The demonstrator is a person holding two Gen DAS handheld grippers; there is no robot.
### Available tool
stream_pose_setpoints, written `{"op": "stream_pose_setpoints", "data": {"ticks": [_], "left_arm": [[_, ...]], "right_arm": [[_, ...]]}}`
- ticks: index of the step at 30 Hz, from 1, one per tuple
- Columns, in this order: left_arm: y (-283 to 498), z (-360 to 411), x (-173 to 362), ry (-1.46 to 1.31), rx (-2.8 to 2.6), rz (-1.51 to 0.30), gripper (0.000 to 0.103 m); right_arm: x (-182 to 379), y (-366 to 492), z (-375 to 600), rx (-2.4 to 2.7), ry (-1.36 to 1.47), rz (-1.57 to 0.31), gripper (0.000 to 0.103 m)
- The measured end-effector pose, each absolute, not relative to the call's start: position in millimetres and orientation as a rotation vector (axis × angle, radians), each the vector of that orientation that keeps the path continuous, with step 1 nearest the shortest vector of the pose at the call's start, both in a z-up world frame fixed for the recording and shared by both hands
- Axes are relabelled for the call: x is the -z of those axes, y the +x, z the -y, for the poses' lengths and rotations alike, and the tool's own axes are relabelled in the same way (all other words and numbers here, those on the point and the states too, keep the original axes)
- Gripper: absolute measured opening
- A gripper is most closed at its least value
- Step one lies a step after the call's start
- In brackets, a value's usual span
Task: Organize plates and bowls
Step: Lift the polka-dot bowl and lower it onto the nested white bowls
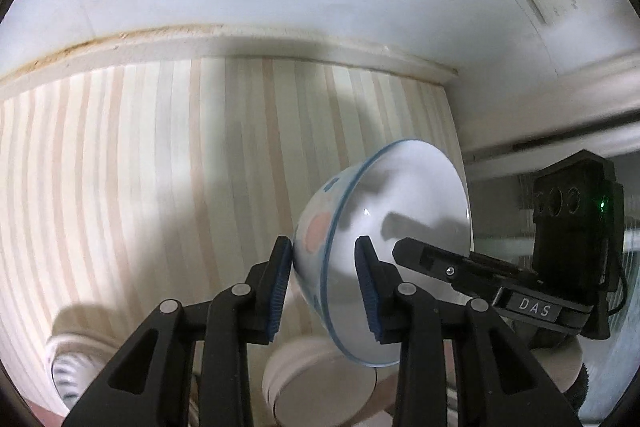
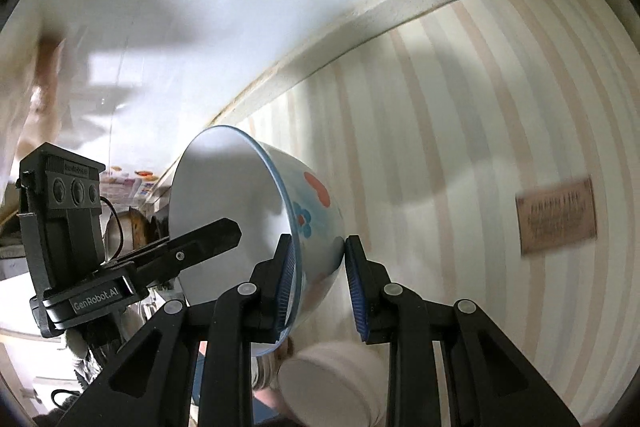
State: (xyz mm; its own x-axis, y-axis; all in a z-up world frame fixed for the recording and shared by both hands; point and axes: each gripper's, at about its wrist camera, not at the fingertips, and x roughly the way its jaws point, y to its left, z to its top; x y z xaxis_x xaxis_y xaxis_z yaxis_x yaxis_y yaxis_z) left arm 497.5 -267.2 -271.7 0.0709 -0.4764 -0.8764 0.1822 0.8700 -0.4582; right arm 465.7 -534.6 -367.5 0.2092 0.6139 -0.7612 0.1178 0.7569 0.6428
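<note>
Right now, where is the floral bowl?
The floral bowl is held tipped on its side above the striped surface, its rim between both grippers' fingers, left and right.

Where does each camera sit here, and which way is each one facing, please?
Left wrist: on the left gripper, facing the striped wall; its fingers clamp the bowl; the right gripper enters from the right.
Right wrist: on the right gripper, facing the same wall; it grips the bowl's opposite rim; the left gripper enters from the left.
Shared: bowl, wall, a white dish below.
</note>
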Motion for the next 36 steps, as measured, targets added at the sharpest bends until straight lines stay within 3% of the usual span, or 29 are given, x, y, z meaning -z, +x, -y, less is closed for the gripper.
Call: {"op": "stream_pose_setpoints", "data": {"ticks": [16,36], "left_arm": [[387.7,243.9,283.1,-0.181,0.536,-1.495,0.03],[363.2,265.9,313.3,-0.03,0.507,-1.551,0.03]], "right_arm": [[360.8,331.9,495.0,-0.342,0.68,-1.39,0.028],[383.1,316.7,487.7,-0.287,0.628,-1.466,0.028]]}}
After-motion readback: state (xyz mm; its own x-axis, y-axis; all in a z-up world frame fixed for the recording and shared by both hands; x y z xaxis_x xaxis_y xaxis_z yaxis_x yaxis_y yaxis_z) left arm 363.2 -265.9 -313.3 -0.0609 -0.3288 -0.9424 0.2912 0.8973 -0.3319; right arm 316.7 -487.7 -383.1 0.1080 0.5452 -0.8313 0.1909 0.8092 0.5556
